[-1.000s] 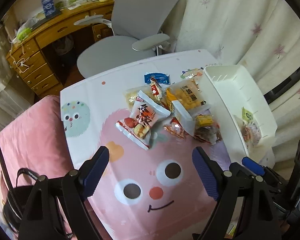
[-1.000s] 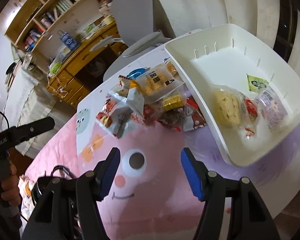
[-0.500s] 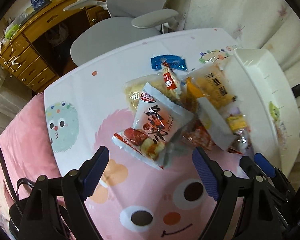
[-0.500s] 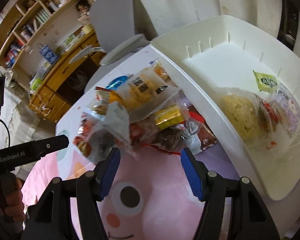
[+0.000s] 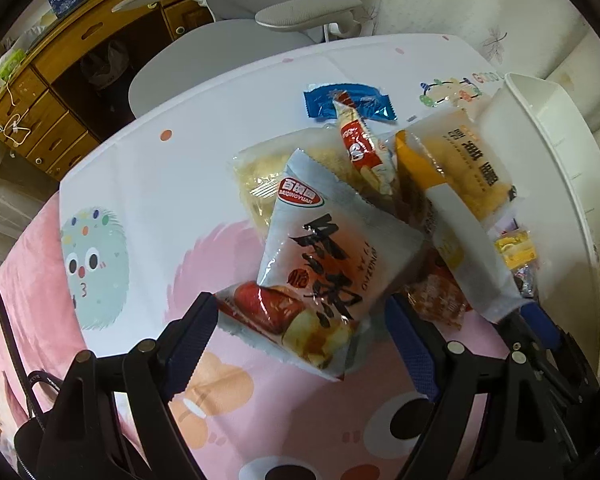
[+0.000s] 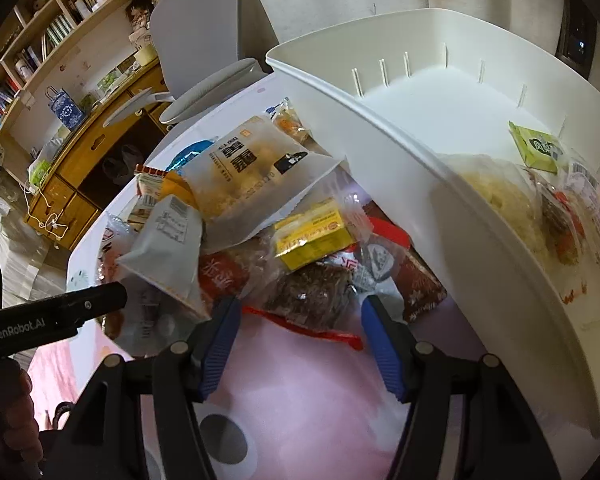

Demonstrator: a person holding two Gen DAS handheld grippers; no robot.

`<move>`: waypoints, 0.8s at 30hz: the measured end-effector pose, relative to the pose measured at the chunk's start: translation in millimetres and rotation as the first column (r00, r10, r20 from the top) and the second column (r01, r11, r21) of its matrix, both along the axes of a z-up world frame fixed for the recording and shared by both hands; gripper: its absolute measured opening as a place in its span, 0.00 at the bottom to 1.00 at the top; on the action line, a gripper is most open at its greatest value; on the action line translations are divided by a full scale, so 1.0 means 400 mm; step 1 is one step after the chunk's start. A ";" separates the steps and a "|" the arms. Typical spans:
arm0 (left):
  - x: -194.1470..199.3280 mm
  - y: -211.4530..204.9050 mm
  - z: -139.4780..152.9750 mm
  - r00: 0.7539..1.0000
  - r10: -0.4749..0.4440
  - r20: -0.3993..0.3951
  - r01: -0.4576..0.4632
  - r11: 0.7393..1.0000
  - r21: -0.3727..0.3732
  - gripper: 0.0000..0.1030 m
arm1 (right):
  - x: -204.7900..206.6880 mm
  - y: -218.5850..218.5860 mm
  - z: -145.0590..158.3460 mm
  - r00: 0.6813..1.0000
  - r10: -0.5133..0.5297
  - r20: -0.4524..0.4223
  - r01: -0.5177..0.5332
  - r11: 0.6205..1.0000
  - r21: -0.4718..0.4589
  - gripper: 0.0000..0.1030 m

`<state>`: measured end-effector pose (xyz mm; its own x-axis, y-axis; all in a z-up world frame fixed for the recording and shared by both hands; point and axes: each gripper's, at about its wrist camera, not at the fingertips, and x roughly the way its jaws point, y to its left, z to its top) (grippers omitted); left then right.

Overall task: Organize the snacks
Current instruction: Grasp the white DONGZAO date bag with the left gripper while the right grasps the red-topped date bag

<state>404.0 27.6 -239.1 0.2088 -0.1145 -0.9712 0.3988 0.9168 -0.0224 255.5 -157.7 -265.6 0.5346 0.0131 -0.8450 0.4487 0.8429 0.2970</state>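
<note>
A pile of snack packets lies on the pink cartoon tablecloth beside a white bin. My left gripper is open, its fingers on either side of the near end of a white packet with black characters and a red sausage picture. My right gripper is open around the near edge of a dark brown snack in clear wrap, below a yellow packet. The bin holds a pale bread packet, a green sachet and other wrapped snacks.
A blue packet, a red stick packet and an orange bread packet lie at the pile's far side. A grey office chair and a wooden desk stand beyond the table. The left gripper's handle shows in the right wrist view.
Both grippers have moved forward and down to the pile. The left now straddles the white sausage packet, the right the dark snack. Both stay open.
</note>
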 end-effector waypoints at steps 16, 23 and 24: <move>0.034 0.014 -0.065 0.999 0.032 0.006 -0.031 0.999 -0.027 0.78 | 0.051 0.054 -0.021 0.995 0.095 -0.036 -0.100 0.978 -0.183 0.62; 0.034 0.018 -0.064 0.999 0.032 0.023 -0.031 0.998 -0.053 0.68 | 0.061 0.062 -0.024 0.993 0.100 -0.063 -0.111 0.972 -0.205 0.61; 0.032 0.017 -0.063 0.999 0.029 0.029 -0.027 0.998 -0.050 0.66 | 0.062 0.060 -0.025 0.993 0.098 -0.067 -0.109 0.974 -0.197 0.61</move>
<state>416.8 34.3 -264.2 0.2416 -0.1565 -0.9577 0.3743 0.9256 -0.0568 280.3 -133.7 -275.6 0.4906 -0.1061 -0.8649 0.3674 0.9252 0.0948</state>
